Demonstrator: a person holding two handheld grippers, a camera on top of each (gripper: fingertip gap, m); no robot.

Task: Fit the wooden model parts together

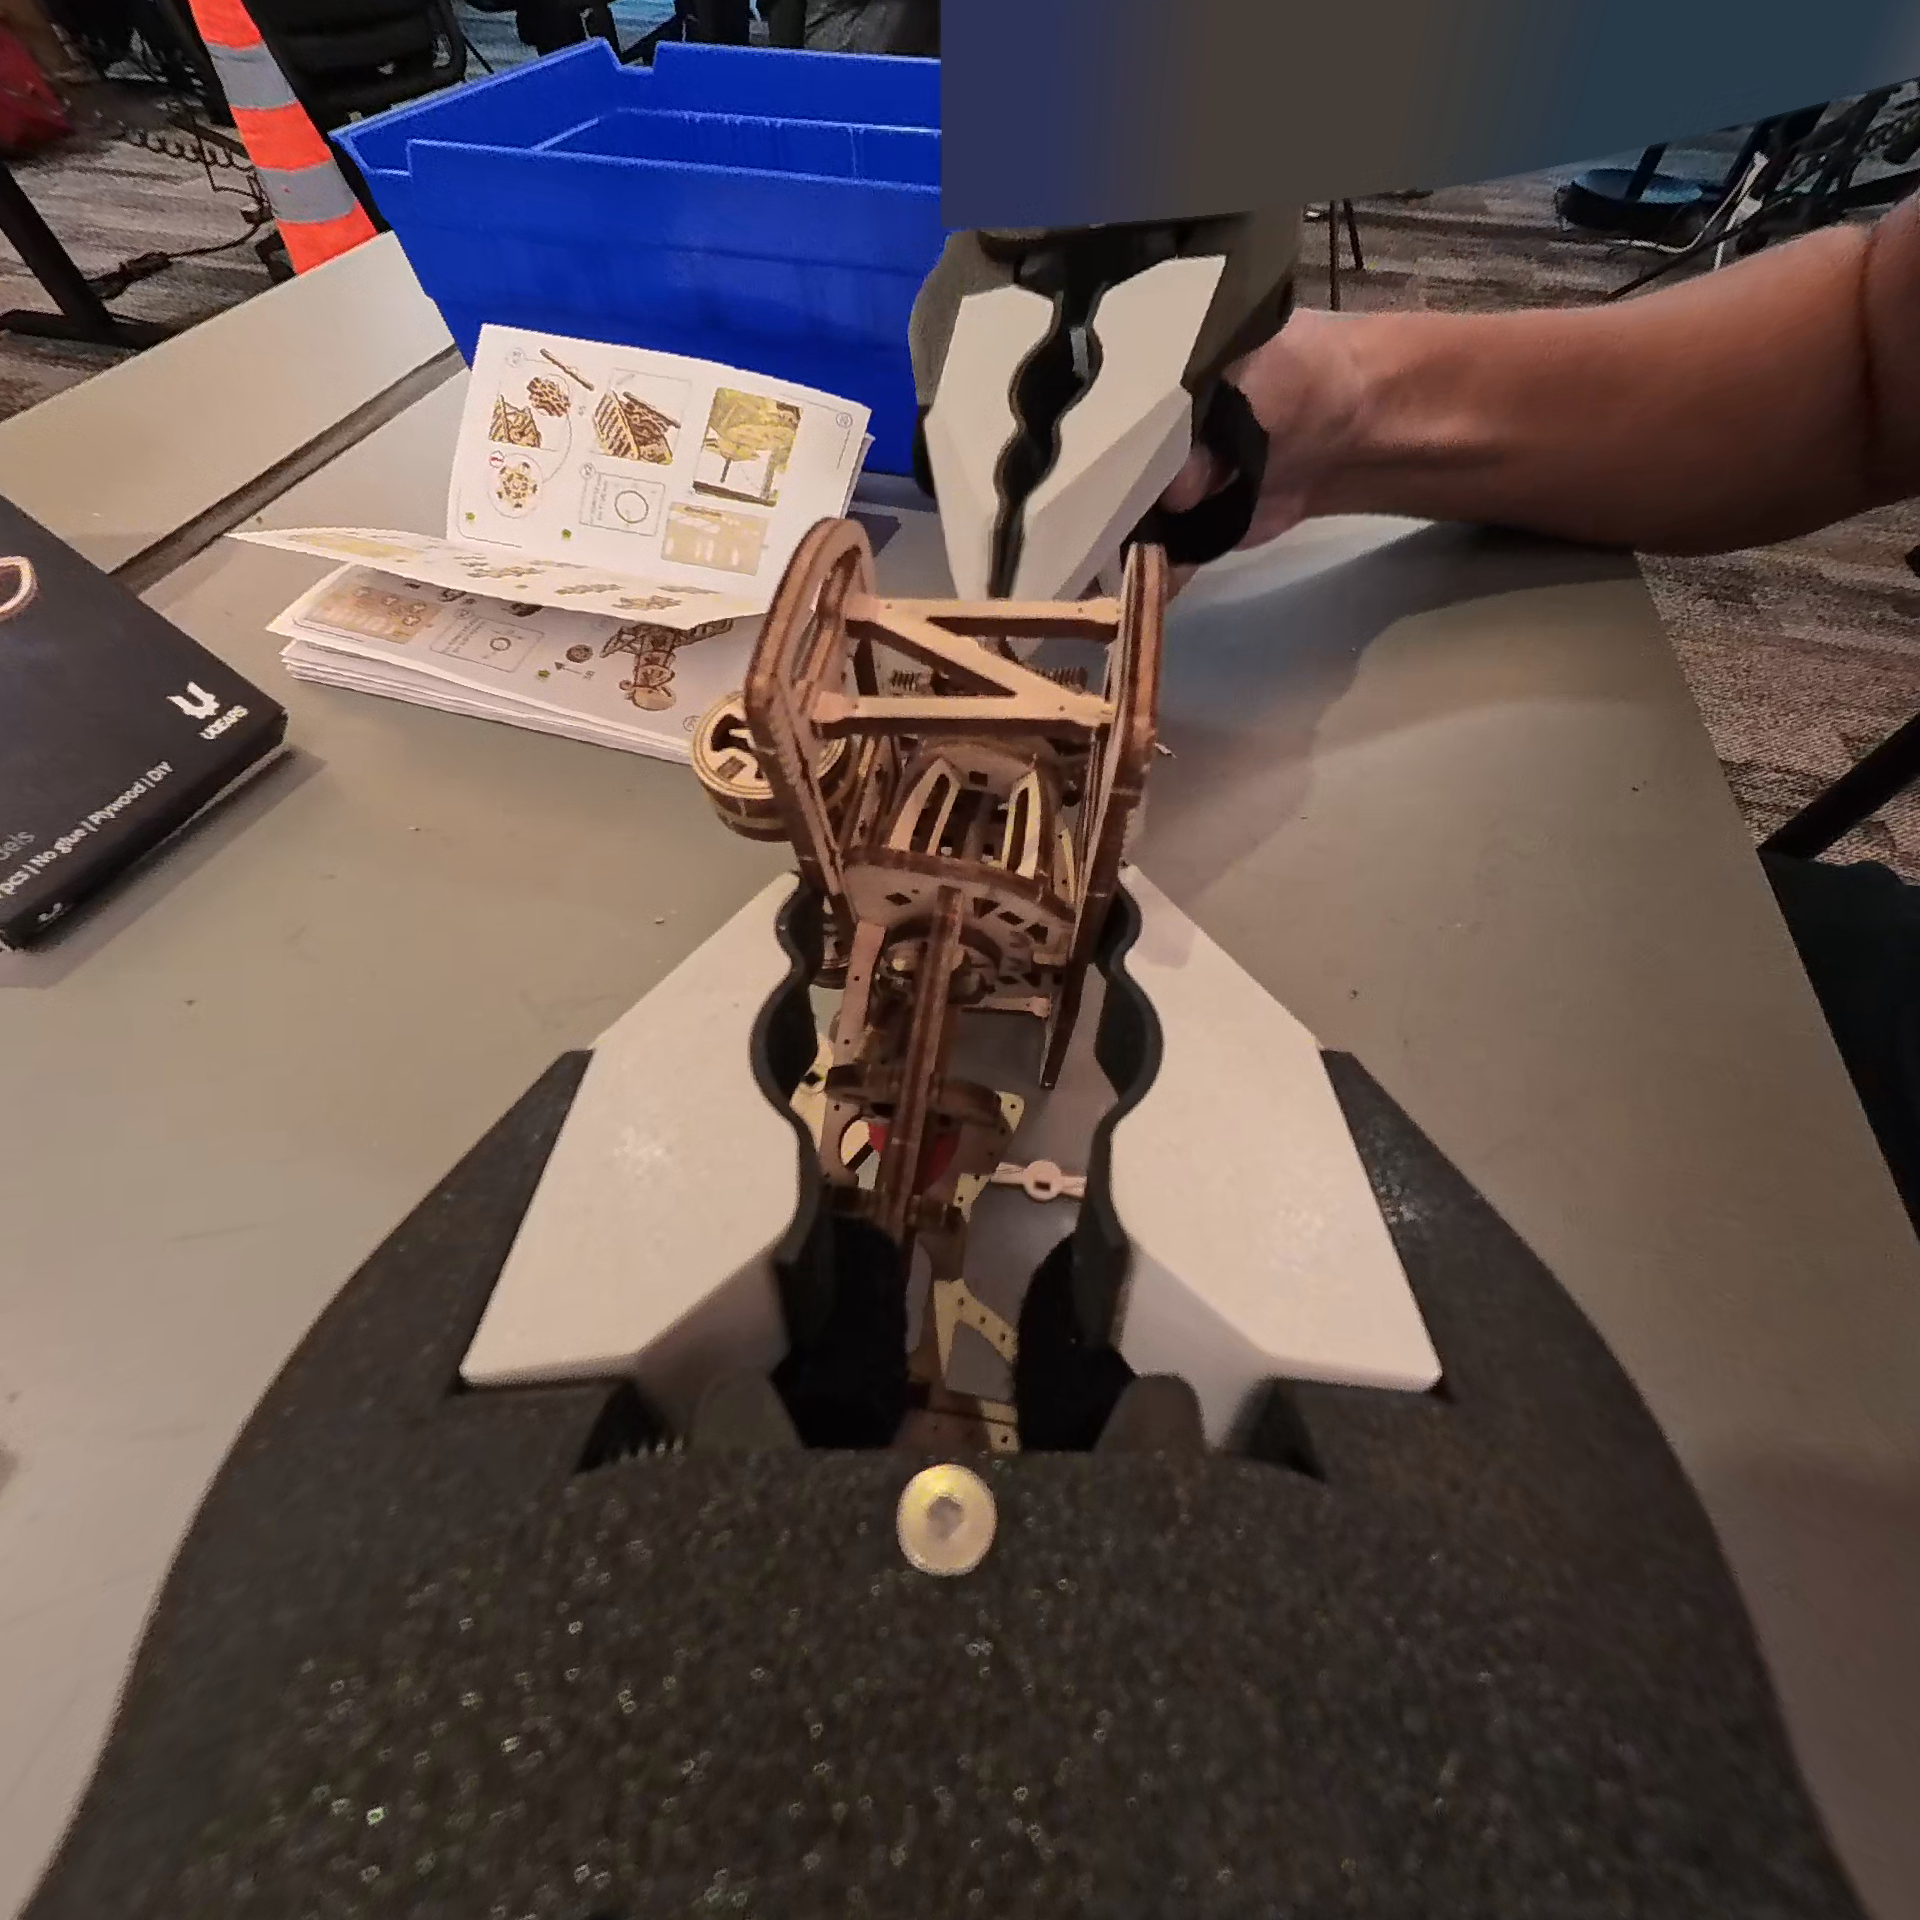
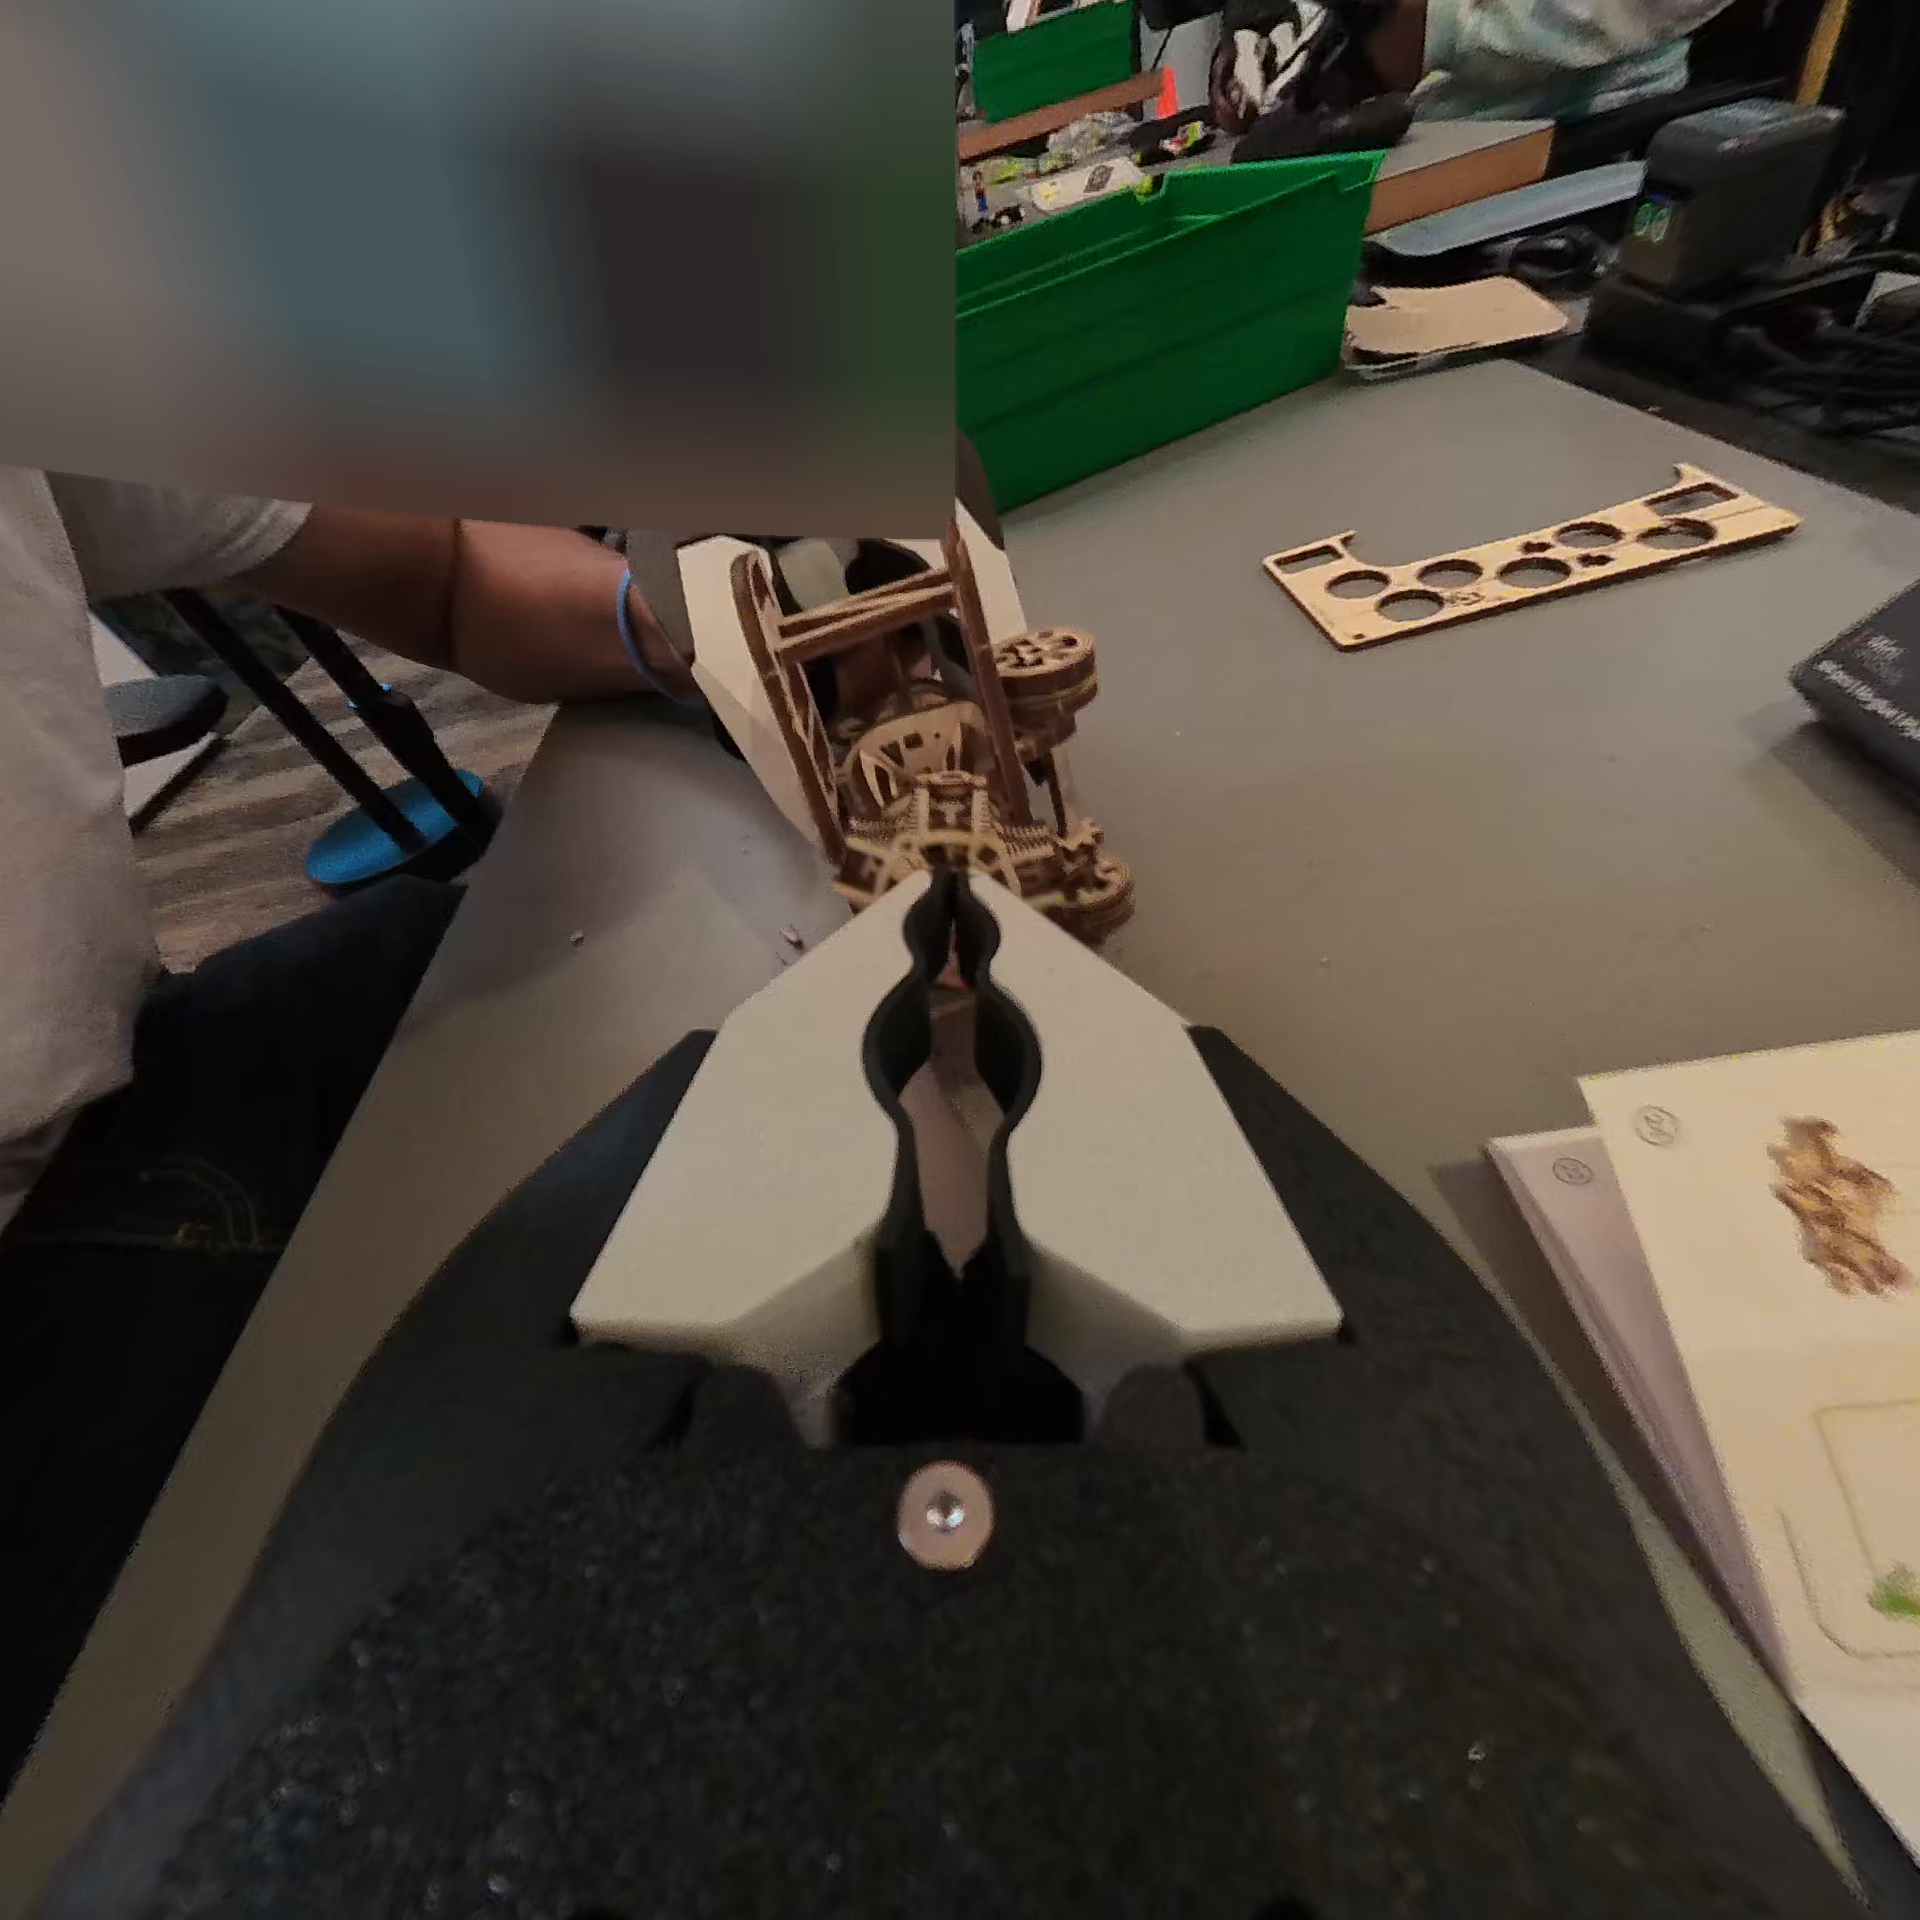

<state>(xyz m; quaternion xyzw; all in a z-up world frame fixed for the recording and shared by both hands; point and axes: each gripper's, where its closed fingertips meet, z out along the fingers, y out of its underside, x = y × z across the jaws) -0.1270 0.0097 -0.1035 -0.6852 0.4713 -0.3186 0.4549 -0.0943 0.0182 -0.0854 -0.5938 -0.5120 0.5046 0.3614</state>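
White tongs (image 2: 954, 894), black bodies, silver screws

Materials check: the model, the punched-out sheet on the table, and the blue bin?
Model: thin laser-cut plywood, it seems; pale matte faces, dark burnt-looking edges.
Punched-out sheet: looks like the same unfinished plywood, with round cutouts left empty.
Blue bin: probably moulded plastic; uniform saturated colour, slight sheen, ribbed stepped walls.

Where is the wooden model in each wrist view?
Left wrist view: wooden model at centre, between the left gripper's fingers.
Right wrist view: upper centre, just beyond the right gripper's fingertips.
Shared landmark: the instruction booklet, far left there, lower right here.
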